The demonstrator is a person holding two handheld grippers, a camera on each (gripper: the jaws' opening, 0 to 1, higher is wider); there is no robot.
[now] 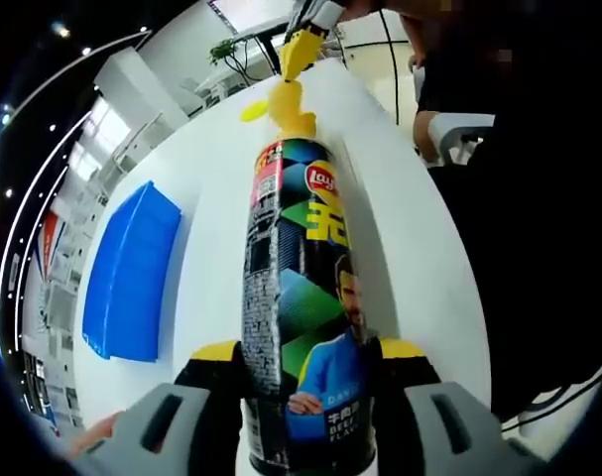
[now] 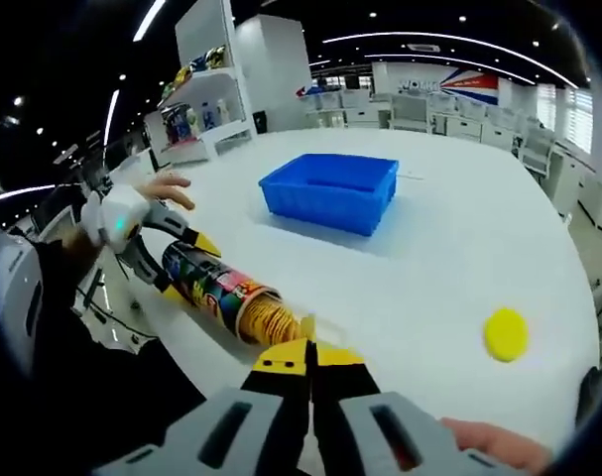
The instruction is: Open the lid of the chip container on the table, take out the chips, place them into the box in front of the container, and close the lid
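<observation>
Lid stage finished: yellow lid (image 2: 506, 334) off and lying flat on the white desk (image 2: 459, 248), at about four o'clock in the right gripper view and well apart from everything else. Chip container (image 2: 221, 291) tipped on its side just above the desk, mouth open, stacked chips (image 2: 268, 322) visible inside. Left gripper (image 1: 305, 362) clamped around the container's lower body, one yellow-tipped jaw on each side, at six o'clock in the left gripper view. Right gripper (image 2: 309, 354) at the container's mouth, jaws nearly together, seemingly pinching the edge of the chip stack; in the left gripper view, yellow chips (image 1: 293, 104) at twelve o'clock, right at its tips. Blue box (image 2: 329, 190) beyond the container toward twelve o'clock, apart from it, seemingly with nothing inside yet. Judged roughly a third done: chip removal just starting; still ahead, carrying chips to the box, then refitting the lid
</observation>
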